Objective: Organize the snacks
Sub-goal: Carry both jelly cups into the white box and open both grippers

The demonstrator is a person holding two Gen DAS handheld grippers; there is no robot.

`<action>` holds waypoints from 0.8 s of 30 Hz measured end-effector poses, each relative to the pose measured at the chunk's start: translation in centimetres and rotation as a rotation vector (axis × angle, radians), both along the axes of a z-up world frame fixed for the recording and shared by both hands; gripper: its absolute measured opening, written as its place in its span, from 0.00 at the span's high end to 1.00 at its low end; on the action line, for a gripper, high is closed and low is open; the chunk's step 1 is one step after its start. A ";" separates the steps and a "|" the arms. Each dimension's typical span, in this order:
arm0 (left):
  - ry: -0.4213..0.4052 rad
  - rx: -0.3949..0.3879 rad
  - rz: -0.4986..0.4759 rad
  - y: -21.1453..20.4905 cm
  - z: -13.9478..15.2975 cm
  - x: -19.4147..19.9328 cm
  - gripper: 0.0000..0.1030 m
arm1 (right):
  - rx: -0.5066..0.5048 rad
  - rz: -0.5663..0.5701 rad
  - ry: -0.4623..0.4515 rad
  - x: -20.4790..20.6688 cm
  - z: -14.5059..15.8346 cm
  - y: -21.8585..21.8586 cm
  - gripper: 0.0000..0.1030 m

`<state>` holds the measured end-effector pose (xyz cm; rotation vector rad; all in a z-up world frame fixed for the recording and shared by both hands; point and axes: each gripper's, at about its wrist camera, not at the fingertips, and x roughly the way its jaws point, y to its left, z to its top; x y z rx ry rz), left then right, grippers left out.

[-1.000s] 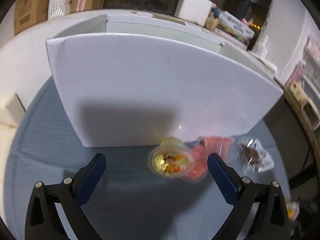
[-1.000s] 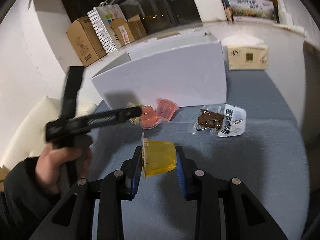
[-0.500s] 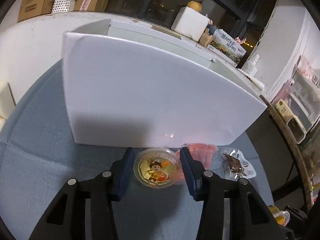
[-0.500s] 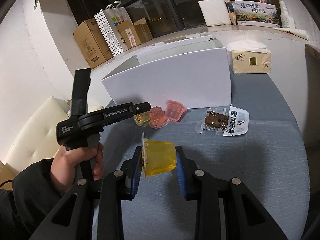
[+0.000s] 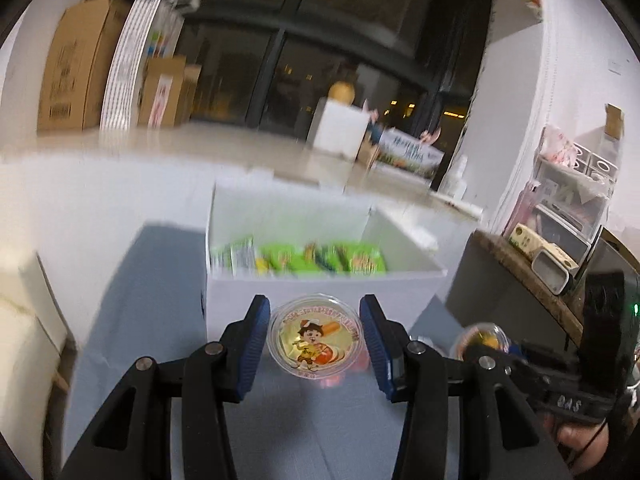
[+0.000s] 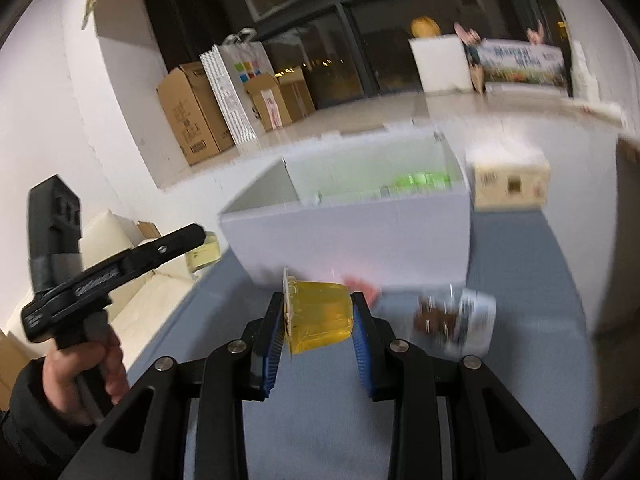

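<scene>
Partly blurred, the open white box (image 5: 320,300) just beyond the left gripper (image 5: 314,338) holds green packets (image 5: 320,260) whose print cannot be read; the right wrist view gives only a green smear inside it. Clamped between the left gripper's ribbed blue pads (image 5: 252,344) is a round jelly cup (image 5: 314,338), its foil lid with a cartoon child facing the camera, so its body is hidden. From the right wrist view comes the other side of things: the right gripper (image 6: 318,320) is closed on a translucent yellow jelly cup (image 6: 318,316) lying sideways, lid edge against the left pad. Beyond it, on the grey-blue cloth (image 6: 320,420), lie a pink cup (image 6: 362,286), mostly hidden, and a smeared clear packet (image 6: 456,318) with something brown inside. At that view's left edge a hand (image 6: 86,376) grips the left tool's black handle.
</scene>
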<state>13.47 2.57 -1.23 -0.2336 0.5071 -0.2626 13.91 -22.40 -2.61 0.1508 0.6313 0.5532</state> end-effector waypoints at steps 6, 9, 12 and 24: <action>-0.041 0.002 0.013 0.6 2.9 4.7 0.50 | -0.002 -0.007 -0.060 5.3 4.3 1.4 0.67; -0.032 0.051 0.022 0.3 3.5 8.1 0.50 | -0.010 -0.016 -0.053 8.4 5.3 1.8 0.67; -0.001 0.065 0.037 0.7 3.0 10.6 0.50 | -0.020 -0.042 -0.009 11.7 4.8 1.9 0.67; 0.097 0.106 0.049 1.0 0.3 12.0 0.00 | 0.016 -0.119 0.075 13.0 1.4 -0.8 0.00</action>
